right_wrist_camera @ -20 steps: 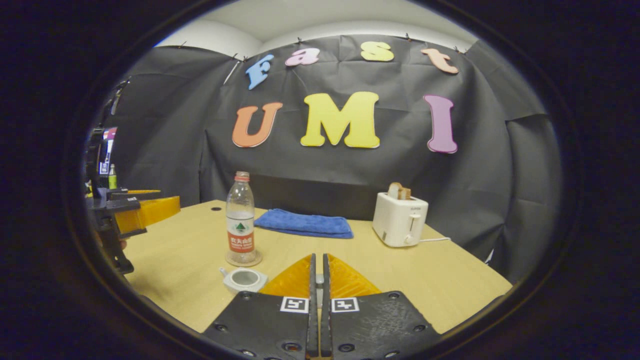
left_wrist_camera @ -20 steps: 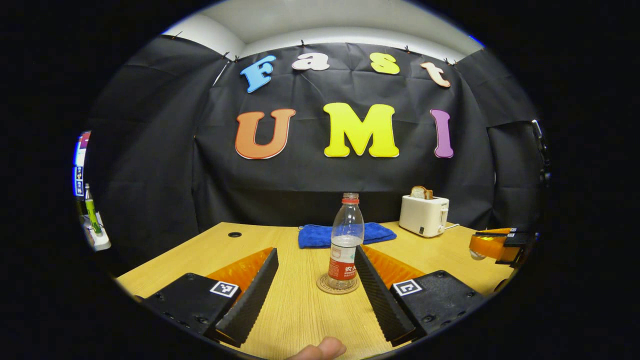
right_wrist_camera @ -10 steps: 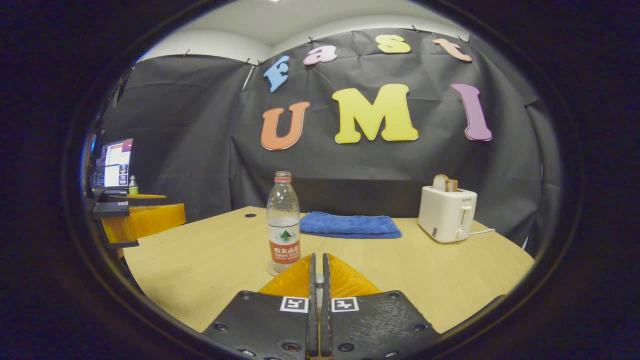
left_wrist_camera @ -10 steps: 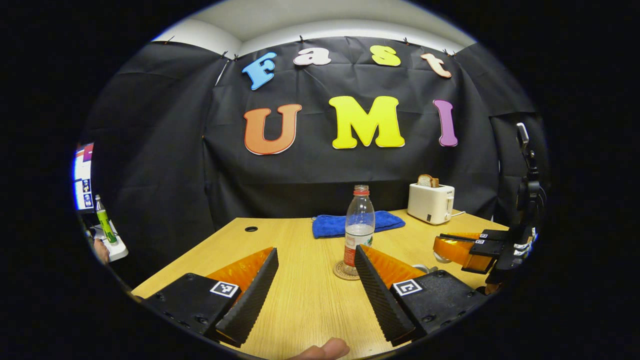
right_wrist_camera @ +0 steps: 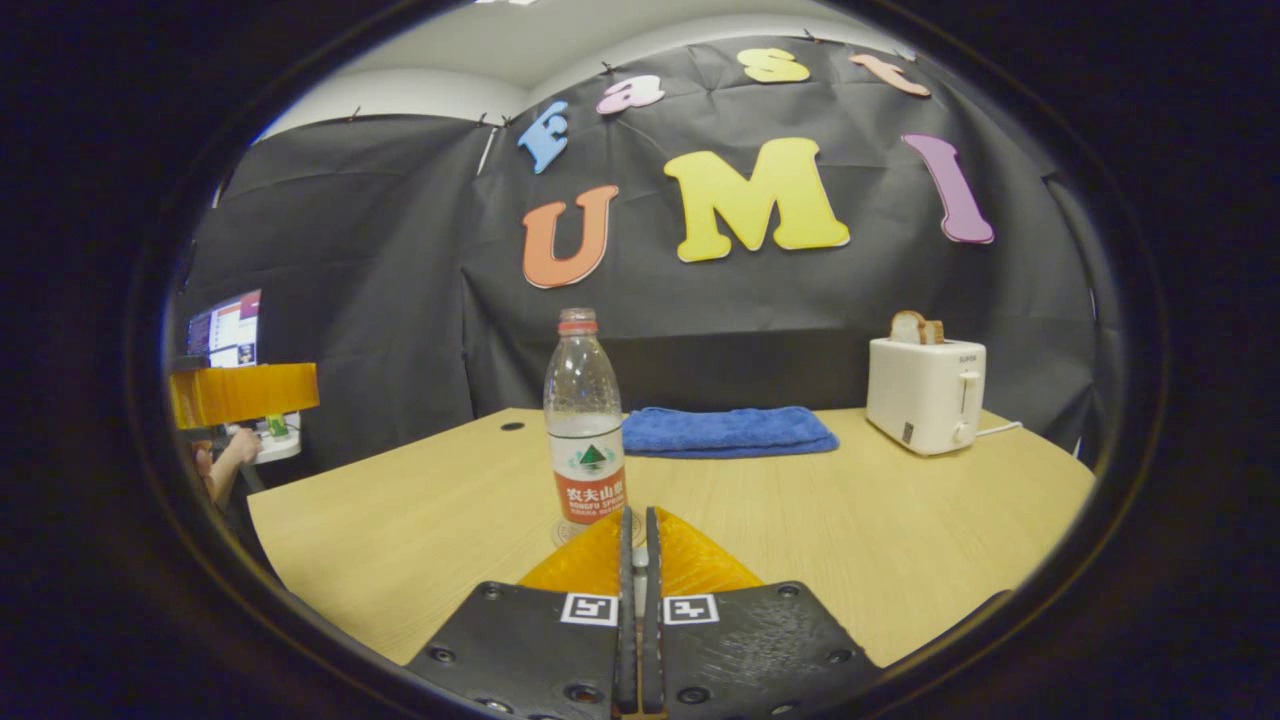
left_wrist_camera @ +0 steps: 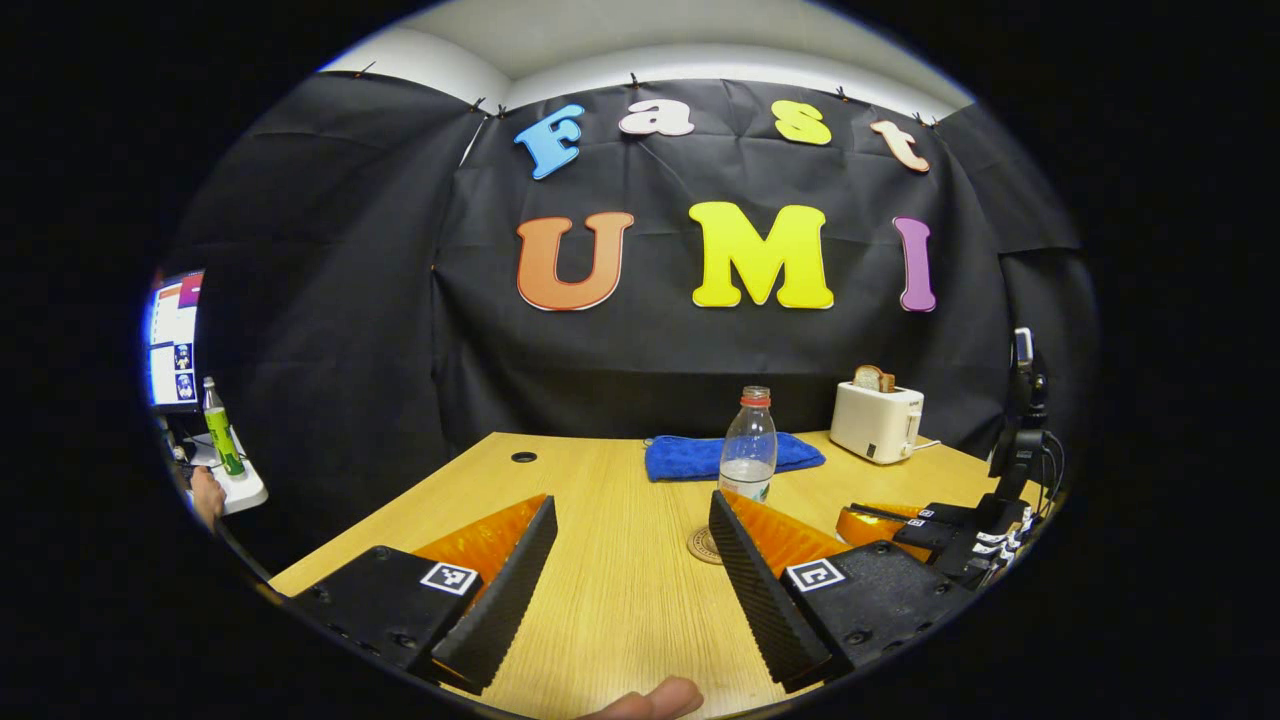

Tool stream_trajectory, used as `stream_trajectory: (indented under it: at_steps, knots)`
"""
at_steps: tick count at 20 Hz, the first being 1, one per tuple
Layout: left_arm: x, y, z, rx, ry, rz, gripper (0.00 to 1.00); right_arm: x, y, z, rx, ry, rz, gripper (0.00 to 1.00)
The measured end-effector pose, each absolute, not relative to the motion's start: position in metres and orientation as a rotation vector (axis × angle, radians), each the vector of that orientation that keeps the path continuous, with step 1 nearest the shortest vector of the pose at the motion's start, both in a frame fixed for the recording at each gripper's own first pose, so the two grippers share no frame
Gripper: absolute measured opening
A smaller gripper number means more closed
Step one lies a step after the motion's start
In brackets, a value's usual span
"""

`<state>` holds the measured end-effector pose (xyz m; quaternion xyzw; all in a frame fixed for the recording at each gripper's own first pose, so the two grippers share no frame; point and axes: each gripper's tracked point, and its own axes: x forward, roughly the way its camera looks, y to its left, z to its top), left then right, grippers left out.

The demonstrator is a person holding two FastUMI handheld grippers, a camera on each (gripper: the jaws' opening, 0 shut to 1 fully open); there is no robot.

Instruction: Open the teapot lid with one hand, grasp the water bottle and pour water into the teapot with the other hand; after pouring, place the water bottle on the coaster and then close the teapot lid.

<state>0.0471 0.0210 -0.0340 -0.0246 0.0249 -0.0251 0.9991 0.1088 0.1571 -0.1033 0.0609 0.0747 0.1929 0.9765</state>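
Water bottle stands upright on a round coaster near the middle of the wooden table, just ahead of the right gripper, whose fingers are pressed together; whether anything sits between them cannot be told. Behind the bottle lies a folded blue towel, and a white toaster with bread stands well off to its right. In the left gripper view, the left gripper is spread wide and holds nothing, its own right finger partly covering the bottle's base; a fingertip shows at the bottom edge. A monitor glows at far left.
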Motion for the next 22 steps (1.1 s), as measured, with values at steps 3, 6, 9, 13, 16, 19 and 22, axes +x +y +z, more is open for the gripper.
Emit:
stream_trajectory:
  at_steps: [3, 6, 9, 13, 16, 19, 22]
  knots:
    - [0.046, 0.023, -0.033, -0.066, 0.05, -0.058, 0.96, 0.11, 0.163, -0.108, 0.115, 0.163, 0.391, 0.02]
    - [0.046, 0.025, -0.033, -0.067, 0.053, -0.055, 0.96, 0.111, 0.161, -0.111, 0.107, 0.168, 0.39, 0.05]
    - [0.046, 0.021, -0.036, -0.064, 0.065, -0.065, 0.96, 0.108, 0.162, -0.109, 0.101, 0.164, 0.393, 0.05]
    - [0.045, 0.018, -0.038, -0.05, 0.069, -0.071, 0.96, 0.103, 0.158, -0.097, 0.086, 0.124, 0.391, 0.1]
    - [0.044, 0.015, -0.037, -0.042, 0.07, -0.077, 0.96, 0.096, 0.151, -0.084, 0.1, 0.1, 0.383, 0.37]
    - [0.041, 0.013, -0.034, -0.034, 0.068, -0.079, 0.96, 0.08, 0.151, -0.071, 0.09, 0.076, 0.43, 0.65]
    - [0.04, 0.008, -0.032, -0.022, 0.055, -0.08, 0.96, 0.068, 0.138, -0.056, 0.062, 0.042, 0.425, 0.98]
